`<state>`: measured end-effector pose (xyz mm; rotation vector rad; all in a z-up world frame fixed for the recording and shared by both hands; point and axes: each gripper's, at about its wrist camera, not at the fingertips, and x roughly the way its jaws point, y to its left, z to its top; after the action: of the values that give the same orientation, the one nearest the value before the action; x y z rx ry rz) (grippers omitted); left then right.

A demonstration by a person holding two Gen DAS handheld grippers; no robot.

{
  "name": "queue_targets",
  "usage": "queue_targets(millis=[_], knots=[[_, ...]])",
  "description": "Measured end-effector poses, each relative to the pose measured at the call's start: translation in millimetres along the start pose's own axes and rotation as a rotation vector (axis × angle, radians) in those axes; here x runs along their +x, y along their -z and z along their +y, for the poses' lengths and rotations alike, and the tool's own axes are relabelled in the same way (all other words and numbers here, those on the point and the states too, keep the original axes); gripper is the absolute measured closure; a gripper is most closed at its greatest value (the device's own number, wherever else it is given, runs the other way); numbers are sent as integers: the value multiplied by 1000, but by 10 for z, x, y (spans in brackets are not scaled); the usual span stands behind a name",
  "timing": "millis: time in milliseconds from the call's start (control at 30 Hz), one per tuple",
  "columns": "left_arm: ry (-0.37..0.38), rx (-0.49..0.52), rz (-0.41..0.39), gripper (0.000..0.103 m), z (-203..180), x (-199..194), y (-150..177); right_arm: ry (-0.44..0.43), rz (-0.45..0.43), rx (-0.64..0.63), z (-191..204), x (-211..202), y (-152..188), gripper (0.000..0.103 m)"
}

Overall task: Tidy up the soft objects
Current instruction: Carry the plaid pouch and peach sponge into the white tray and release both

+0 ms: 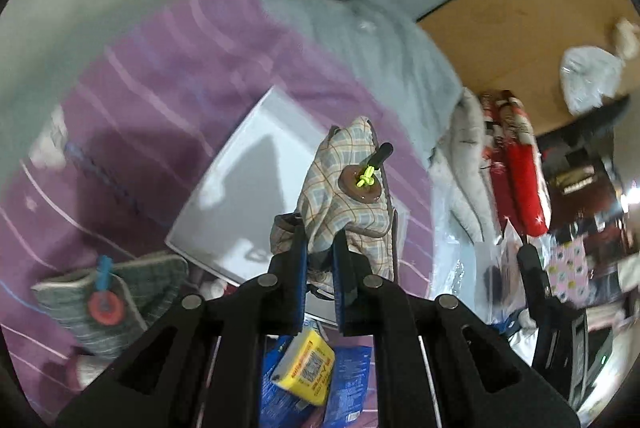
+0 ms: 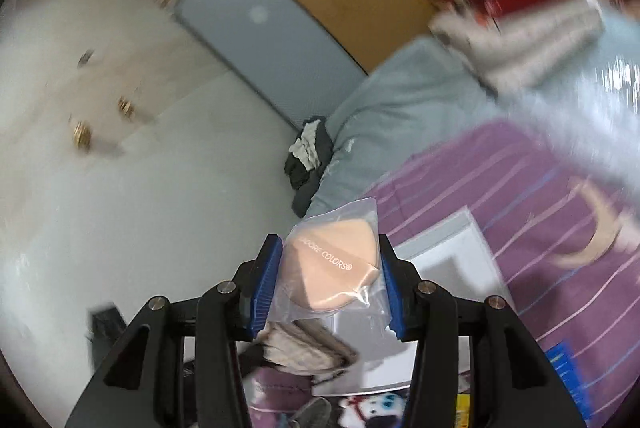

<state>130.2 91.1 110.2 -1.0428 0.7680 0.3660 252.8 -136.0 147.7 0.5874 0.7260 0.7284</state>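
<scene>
Plaid pouch (image 1: 344,188): limp checked fabric with a brown rubber disc and a yellow-green knot on it; looks light, floppy and easy to crease, so it should drape rather than hold shape. Pinching a bunched fold, as done here, seems the sound hold.
Left gripper (image 1: 320,268): jaws nearly together, clamped on the lower folds of the pouch, which hangs up and forward of the pads above the bed.
Sponge packet (image 2: 332,264): peach makeup sponges sealed in a clear bag; I judge it very light and squashy, and the plastic film slippery, so a hold across the sponge body beats a hold on the loose film edge.
Right gripper (image 2: 330,268): jaws partly apart, pressed on either side of the packet, sponges squeezed between the blue pads.
Pose, left: tilted steeply down toward the purple striped bedspread (image 1: 120,108) and the white tray (image 1: 256,164).
Pose, right: aimed shallowly downward over the bed edge; the surroundings are smeared, so the exact spot below is uncertain.
Second pouch (image 1: 116,292): green, lying on the bedspread, well apart from the left gripper.
</scene>
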Motion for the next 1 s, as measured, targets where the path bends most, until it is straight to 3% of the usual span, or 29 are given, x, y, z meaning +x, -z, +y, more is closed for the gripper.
queue_targets(millis=[100, 200, 267, 367, 467, 633, 700, 767, 900, 967, 1000], knots=[[-58, -7, 9, 91, 139, 252, 37, 45, 23, -80, -139, 206, 191, 57], [-157, -16, -17, 91, 287, 416, 85, 111, 69, -133, -296, 416, 379, 57], [-234, 3, -20, 91, 330, 534, 128, 109, 96, -141, -418, 530, 479, 57], [-255, 33, 13, 91, 336, 635, 171, 101, 126, -155, -572, 670, 615, 57], [-309, 48, 35, 91, 315, 584, 183, 169, 174, -186, -646, 801, 719, 57], [-281, -3, 40, 88, 385, 396, 174, 205, 231, -197, -691, 883, 777, 57], [-270, -24, 35, 75, 421, 331, 175, 203, 243, -217, -665, 891, 809, 57], [-258, -16, 33, 47, 373, 313, 174, 208, 255, -228, -643, 911, 832, 57], [-233, 31, 35, 45, 282, 238, 201, 278, 295, -272, -593, 987, 915, 53], [-237, 65, 29, 45, 224, 212, 205, 297, 325, -291, -570, 1033, 943, 47], [-240, 80, 25, 45, 207, 191, 202, 288, 341, -297, -554, 1037, 954, 38]])
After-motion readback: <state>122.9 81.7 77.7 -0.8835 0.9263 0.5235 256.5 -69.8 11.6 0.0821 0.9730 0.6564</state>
